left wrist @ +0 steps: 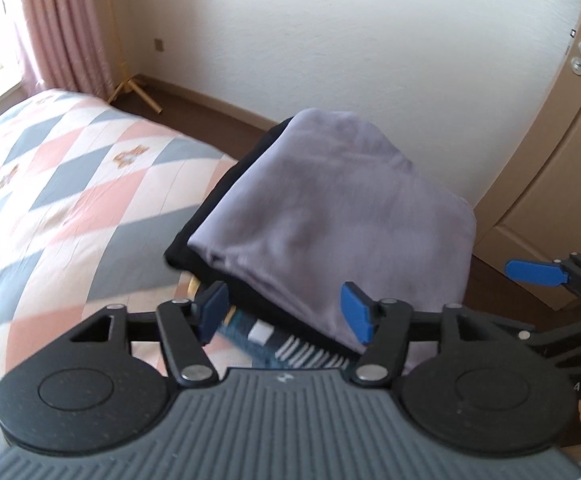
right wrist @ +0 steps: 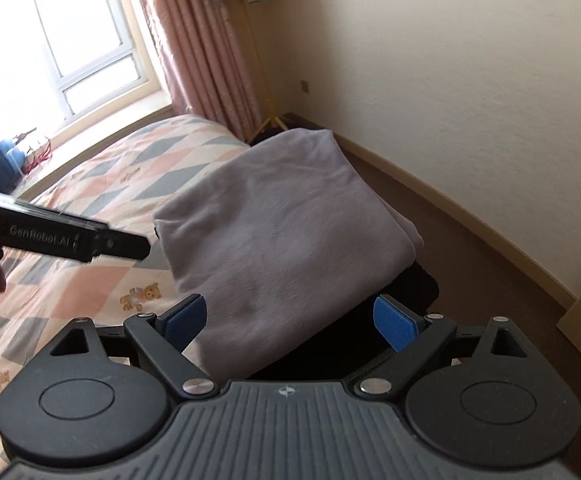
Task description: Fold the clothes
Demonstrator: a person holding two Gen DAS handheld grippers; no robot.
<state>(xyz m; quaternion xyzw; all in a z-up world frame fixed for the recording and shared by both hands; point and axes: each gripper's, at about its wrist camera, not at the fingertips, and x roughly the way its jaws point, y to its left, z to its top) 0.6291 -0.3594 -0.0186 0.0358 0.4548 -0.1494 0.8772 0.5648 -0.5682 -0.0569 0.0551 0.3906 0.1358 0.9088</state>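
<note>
Because the folded grey fleece garment (right wrist: 274,232) looks soft, light and limp, I would pinch its near doubled edge. It lies ahead of both spread, empty fingers, on dark clothes (right wrist: 418,284) at the bed (left wrist: 70,184) edge.

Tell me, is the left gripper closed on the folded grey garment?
No. In the left wrist view the left gripper stands open, its blue pads spread apart in front of the folded grey garment, gripping nothing.

Folded grey garment (right wrist: 282,240) atop black clothes (right wrist: 418,284); right gripper (right wrist: 290,320) spread wide.
</note>
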